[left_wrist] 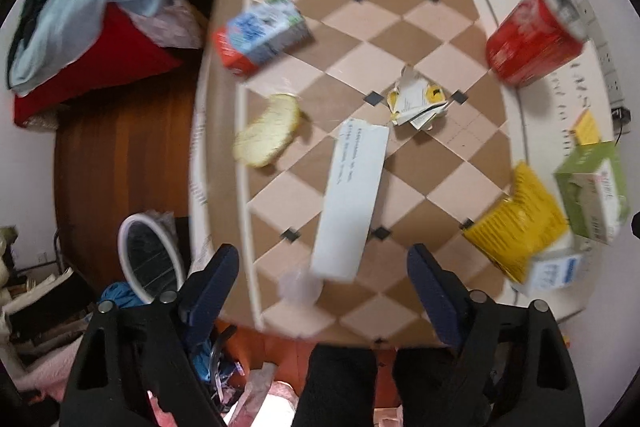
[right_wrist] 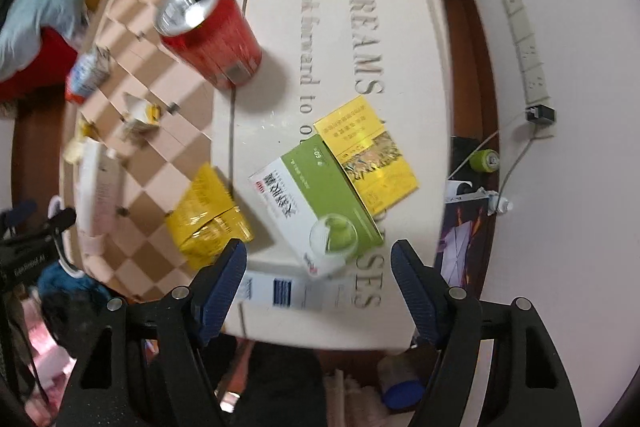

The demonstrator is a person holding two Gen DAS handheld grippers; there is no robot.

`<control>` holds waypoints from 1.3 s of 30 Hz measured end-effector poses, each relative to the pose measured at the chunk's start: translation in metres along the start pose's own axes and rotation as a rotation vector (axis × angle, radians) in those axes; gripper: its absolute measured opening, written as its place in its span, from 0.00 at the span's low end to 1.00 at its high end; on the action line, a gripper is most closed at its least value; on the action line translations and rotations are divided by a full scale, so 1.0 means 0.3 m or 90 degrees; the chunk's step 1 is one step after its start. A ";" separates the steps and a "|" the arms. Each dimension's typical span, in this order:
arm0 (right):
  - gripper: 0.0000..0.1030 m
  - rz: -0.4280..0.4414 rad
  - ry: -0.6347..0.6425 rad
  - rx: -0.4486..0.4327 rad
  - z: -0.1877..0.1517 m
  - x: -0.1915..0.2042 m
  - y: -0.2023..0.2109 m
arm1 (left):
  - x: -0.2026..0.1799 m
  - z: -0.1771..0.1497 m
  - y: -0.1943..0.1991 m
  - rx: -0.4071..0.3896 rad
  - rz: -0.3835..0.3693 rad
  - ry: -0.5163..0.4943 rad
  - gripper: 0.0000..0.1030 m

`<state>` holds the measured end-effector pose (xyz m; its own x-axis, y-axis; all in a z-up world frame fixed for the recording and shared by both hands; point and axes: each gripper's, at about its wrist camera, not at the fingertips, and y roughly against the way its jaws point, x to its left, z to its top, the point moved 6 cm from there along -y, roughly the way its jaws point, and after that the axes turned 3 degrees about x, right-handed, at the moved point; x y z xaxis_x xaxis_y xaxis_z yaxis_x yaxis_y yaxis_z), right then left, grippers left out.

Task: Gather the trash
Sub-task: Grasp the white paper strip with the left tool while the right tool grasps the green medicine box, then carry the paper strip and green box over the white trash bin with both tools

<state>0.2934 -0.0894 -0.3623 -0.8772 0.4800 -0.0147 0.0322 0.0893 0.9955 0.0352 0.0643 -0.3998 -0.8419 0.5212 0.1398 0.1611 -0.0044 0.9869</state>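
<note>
Trash litters a checkered table (left_wrist: 360,27). In the left wrist view lie a blue carton (left_wrist: 262,33), a pale food scrap (left_wrist: 268,135), a crumpled wrapper (left_wrist: 418,103), a long white box (left_wrist: 352,199), a red can (left_wrist: 536,35) and a yellow bag (left_wrist: 520,223). My left gripper (left_wrist: 324,267) hovers open above the white box's near end. In the right wrist view my right gripper (right_wrist: 320,263) is open just above a green-and-white box (right_wrist: 316,203), beside the yellow bag (right_wrist: 208,215), a yellow packet (right_wrist: 368,151), a white-blue box (right_wrist: 272,289) and the red can (right_wrist: 210,35).
A white bin with a dark liner (left_wrist: 150,257) stands on the floor left of the table, near clutter. Cushions and cloth (left_wrist: 92,7) lie at far left. A power strip (right_wrist: 526,47), a cable and a small green can (right_wrist: 485,160) are on the floor at right.
</note>
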 end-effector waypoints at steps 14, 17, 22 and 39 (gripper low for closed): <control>0.83 -0.099 0.086 0.028 0.098 0.030 -0.190 | -0.061 0.050 -0.211 0.043 -0.025 -0.039 0.43; 0.84 -0.073 0.084 0.036 0.099 0.015 -0.199 | -0.068 0.043 -0.213 0.041 -0.034 -0.040 0.35; 0.84 -0.047 0.071 0.047 0.109 -0.021 -0.244 | -0.072 0.034 -0.216 0.030 -0.031 -0.041 0.32; 0.67 -0.032 0.034 -0.035 0.017 0.031 -0.010 | 0.002 -0.028 0.054 -0.062 -0.022 0.054 0.31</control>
<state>0.2876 -0.0808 -0.3660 -0.9013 0.4290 -0.0606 -0.0371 0.0628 0.9973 0.0331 0.0573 -0.3830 -0.8876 0.4477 0.1085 0.0843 -0.0737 0.9937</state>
